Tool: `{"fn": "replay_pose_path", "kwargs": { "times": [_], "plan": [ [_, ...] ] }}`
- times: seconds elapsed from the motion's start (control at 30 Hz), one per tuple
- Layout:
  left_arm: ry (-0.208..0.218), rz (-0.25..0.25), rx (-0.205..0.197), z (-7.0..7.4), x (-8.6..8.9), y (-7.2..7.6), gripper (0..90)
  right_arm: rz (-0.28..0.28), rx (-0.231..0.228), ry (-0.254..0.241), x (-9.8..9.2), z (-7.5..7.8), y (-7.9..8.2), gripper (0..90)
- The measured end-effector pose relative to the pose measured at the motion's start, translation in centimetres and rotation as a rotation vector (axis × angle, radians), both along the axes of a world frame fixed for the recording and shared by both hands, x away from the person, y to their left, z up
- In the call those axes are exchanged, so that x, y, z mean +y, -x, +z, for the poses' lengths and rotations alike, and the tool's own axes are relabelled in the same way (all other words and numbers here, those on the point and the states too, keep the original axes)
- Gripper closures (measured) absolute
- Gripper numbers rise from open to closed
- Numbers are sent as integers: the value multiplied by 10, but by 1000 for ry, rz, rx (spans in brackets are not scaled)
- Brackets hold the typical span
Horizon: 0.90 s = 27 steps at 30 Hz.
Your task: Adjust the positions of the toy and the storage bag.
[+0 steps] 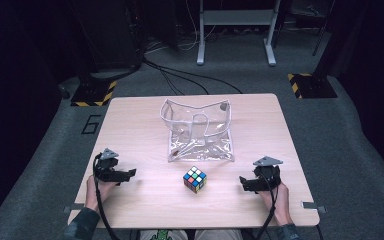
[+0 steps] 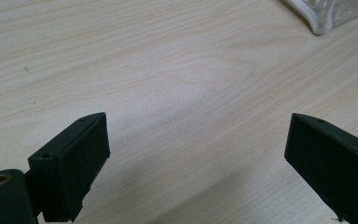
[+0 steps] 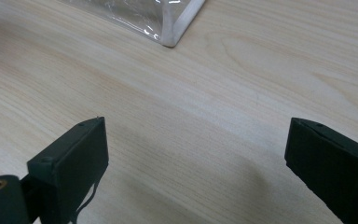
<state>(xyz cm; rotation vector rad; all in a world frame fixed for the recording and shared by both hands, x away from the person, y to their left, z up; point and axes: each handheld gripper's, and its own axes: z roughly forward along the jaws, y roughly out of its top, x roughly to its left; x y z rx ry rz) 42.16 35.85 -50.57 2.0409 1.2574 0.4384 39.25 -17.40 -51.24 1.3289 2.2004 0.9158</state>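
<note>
Dark curtains and a grey carpet ringed the pale wooden table [image 1: 260,150], with cables trailing off toward a metal frame at the back. Near the table's front edge sat a puzzle cube [image 1: 195,179], its coloured faces turned up and toward the person, between the two hands. Just behind it lay a clear plastic pouch [image 1: 199,131] with white piping, its mouth standing open toward the far side.

Neither tool held anything. The left gripper [image 1: 129,173] rested low at the table's left, and its own camera showed the black jaws spread wide over bare wood, a corner of the pouch at upper right. The right gripper [image 1: 243,183] sat opposite at the right — jaws likewise gaping, with the pouch's piped corner ahead and a sliver of the cube at the far left edge of its view.

The work looked to be putting the cube into the pouch, and it had not begun. A clean start would probably have one gripper close squarely on two opposite flat faces of the cube, not on its corners — while the other pinned or lifted the pouch's rim so the soft mouth stayed open.
</note>
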Motion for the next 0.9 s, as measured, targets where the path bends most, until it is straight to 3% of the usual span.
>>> {"fn": "replay_pose_path", "kwargs": {
  "times": [0.33,0.53,0.7,0.9],
  "plan": [
    [19,31,-6,-16,3,1,68,-8,14,-11,0,-14,0,49],
    [21,42,-33,-23,4,3,67,-26,-23,-11,-1,-17,3,56],
    [-37,50,-48,-24,-1,5,74,-32,-37,8,2,-17,5,47],
    [-36,54,-48,-24,-1,5,72,-37,-15,-4,0,-17,3,30]
  ]
}}
